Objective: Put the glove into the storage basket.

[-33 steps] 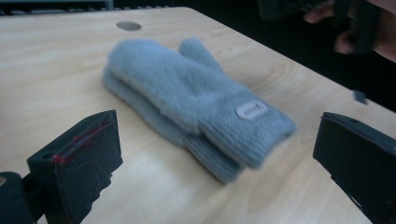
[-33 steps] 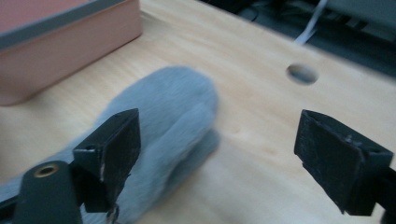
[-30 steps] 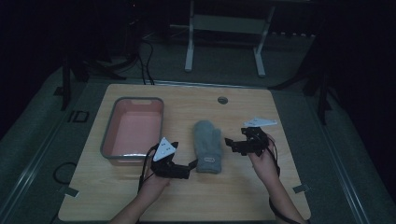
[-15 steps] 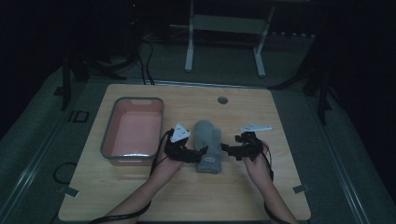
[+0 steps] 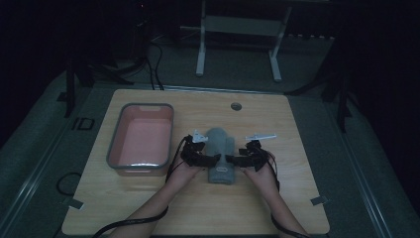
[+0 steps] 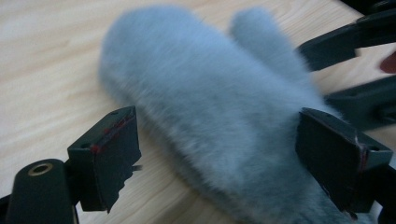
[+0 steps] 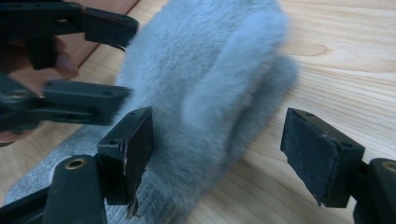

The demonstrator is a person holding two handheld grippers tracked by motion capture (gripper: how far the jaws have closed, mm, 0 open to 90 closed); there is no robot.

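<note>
I have the furry grey mitten (image 5: 220,153) lying flat on the desk (image 5: 297,198) at the centre of the high view, thumb on its right side, ribbed cuff toward me, with the pink bin (image 5: 141,140) to its left. My left gripper (image 5: 214,158) is at the mitten's left edge near the cuff and my right gripper (image 5: 231,159) at the right edge, both with fingers spread apart and nothing pinched between them.

In the left gripper view, the mitten (image 6: 219,107) lies across the gap between my fingers (image 6: 109,149); in the right gripper view, one finger (image 7: 135,140) is pressed against the fur while the other stands clear over bare wood.

As I read it, I am lining up a two-sided pinch near the cuff. To do it well, I should lower both sets of fingers until the bottom ones slide under the fabric, close on the ribbed cuff instead of loose fur, and lift evenly so it does not sag or twist.
</note>
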